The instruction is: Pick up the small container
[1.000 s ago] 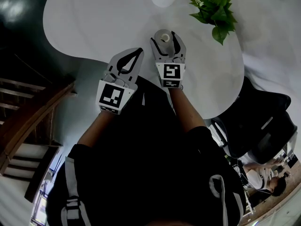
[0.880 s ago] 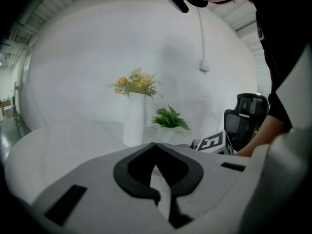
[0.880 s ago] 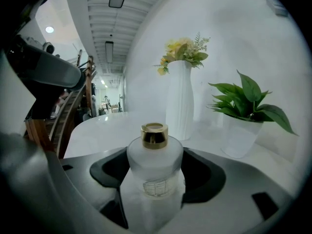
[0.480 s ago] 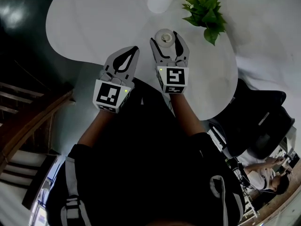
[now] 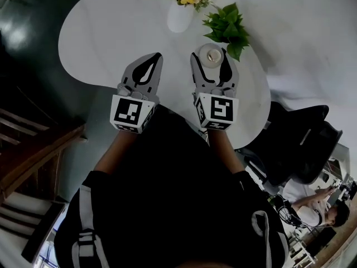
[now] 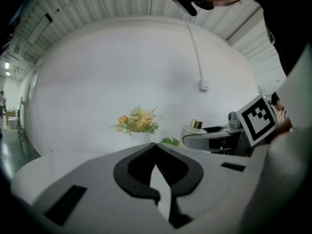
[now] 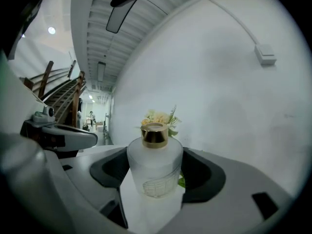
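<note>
The small container (image 5: 211, 55) is a frosted glass bottle with a gold cap (image 7: 154, 135). It sits between the jaws of my right gripper (image 5: 211, 61), which is shut on its body (image 7: 155, 172), over the white round table (image 5: 106, 32) close to the green plant (image 5: 226, 29). To its left, my left gripper (image 5: 149, 60) hovers over the table's near edge. Its jaws are closed together with nothing between them (image 6: 156, 150). In the left gripper view the container (image 6: 196, 126) shows at the right, inside the other gripper.
A white vase with yellow flowers (image 5: 179, 17) stands at the back of the table, and the leafy plant is just behind the container. A black chair (image 5: 301, 138) is to the right of the table. Wooden stairs (image 5: 33, 161) run along the left.
My right gripper, with the container in it, has shifted right, away from the vase and toward the green plant. My left gripper has barely moved and stays shut.
</note>
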Tool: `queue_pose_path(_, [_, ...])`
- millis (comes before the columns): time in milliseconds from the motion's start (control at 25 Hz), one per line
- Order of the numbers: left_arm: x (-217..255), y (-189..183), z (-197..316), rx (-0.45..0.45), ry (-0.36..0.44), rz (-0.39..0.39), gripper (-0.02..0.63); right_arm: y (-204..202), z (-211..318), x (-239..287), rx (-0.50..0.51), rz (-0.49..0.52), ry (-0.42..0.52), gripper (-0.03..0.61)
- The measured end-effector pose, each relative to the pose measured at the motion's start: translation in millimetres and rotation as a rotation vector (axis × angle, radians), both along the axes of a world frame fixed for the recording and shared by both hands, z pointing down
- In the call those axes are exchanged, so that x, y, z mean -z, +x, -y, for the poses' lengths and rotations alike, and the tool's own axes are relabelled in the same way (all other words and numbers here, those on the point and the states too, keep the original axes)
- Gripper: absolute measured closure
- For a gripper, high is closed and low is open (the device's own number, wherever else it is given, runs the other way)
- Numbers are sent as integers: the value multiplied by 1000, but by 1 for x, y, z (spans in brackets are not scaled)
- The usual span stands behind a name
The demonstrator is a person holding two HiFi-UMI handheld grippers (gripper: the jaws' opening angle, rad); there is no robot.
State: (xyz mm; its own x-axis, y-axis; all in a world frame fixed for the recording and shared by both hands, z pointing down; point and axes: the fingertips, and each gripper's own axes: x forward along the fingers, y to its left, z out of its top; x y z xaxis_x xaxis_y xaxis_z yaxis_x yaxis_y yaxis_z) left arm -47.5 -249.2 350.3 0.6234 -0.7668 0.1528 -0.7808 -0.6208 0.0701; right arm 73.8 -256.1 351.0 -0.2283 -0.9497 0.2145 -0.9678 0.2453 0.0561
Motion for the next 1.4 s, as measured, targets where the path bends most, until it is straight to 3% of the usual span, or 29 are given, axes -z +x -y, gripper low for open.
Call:
queue_pose_path(200, [23, -1, 2, 20, 74, -24, 606, 20, -8, 36, -68, 1, 91, 242])
queue_pose_path(520, [56, -9, -9, 64, 151, -28, 606, 36, -30, 61, -134, 3, 121, 242])
queue_pose_path(1400, [50, -8, -16, 47, 130, -9, 606, 34, -34, 45, -145, 12, 76, 242])
